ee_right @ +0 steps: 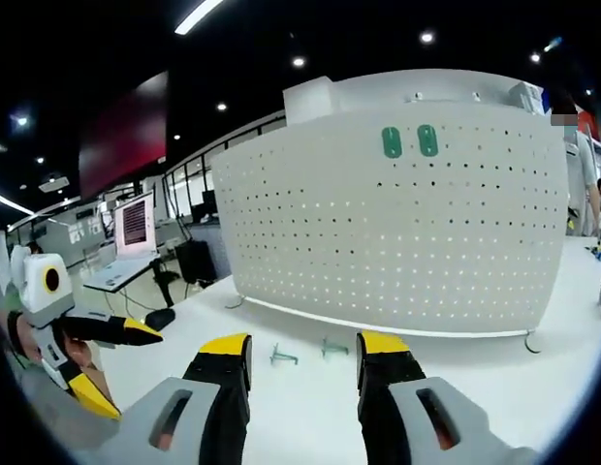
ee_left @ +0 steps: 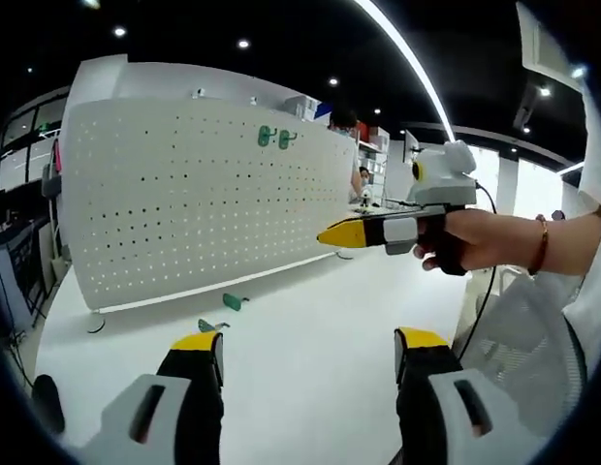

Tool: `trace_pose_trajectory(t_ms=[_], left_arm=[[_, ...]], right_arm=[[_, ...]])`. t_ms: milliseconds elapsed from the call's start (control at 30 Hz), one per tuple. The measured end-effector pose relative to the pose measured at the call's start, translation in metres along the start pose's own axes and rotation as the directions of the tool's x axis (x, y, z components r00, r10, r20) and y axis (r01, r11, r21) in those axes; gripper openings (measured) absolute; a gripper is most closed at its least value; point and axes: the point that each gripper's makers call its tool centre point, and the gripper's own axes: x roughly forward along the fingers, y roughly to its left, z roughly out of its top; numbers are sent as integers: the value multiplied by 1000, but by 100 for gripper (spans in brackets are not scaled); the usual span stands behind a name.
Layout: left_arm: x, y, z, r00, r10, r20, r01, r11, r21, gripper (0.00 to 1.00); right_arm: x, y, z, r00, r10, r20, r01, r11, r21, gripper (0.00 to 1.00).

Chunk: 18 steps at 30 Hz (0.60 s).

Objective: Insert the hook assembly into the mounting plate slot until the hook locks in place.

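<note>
Nearest the lens in the left gripper view, the left gripper (ee_left: 308, 347) has its yellow-tipped jaws spread wide with nothing between them, hovering above the white table (ee_left: 310, 320); the same gripper appears at the left edge of the right gripper view, held in a hand (ee_right: 34, 354), jaws likewise apart. Right gripper (ee_right: 303, 351) in its own view: jaws spread, empty, above the table; seen from the left gripper view it is held in a person's hand (ee_left: 456, 242) at the right, and its jaw state cannot be told from that angle.

White pegboard mounting plate (ee_right: 397, 223) stands upright on small feet on the table, facing both cameras; two green hooks (ee_right: 410, 141) are already fitted side by side in its upper rows, also visible in the left gripper view (ee_left: 275, 138).

Loose items: two green hook assemblies lie flat on the table in front of the plate's lower edge, near each other but apart; one (ee_right: 282, 356) just beyond the right gripper's left jaw tip, the other (ee_right: 333, 347) between the jaw tips in the picture; neither is touched by a gripper. In the left gripper view one hook (ee_left: 234, 302) lies nearer the board, the other (ee_left: 211, 325) just beyond the left jaw tip.

Background: a laptop (ee_right: 131, 242) on a desk to the left.
</note>
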Motion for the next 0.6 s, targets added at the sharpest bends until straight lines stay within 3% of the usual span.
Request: trace_pose_trajectory(t_ms=[467, 600], left_arm=[[11, 8, -16, 999, 1, -45, -1, 1000, -7, 72], [13, 15, -21, 998, 23, -60, -24, 1000, -4, 76]], right_arm=[[-17, 5, -16, 1000, 18, -9, -17, 999, 38, 44], [-20, 7, -22, 1000, 20, -15, -19, 999, 38, 44]])
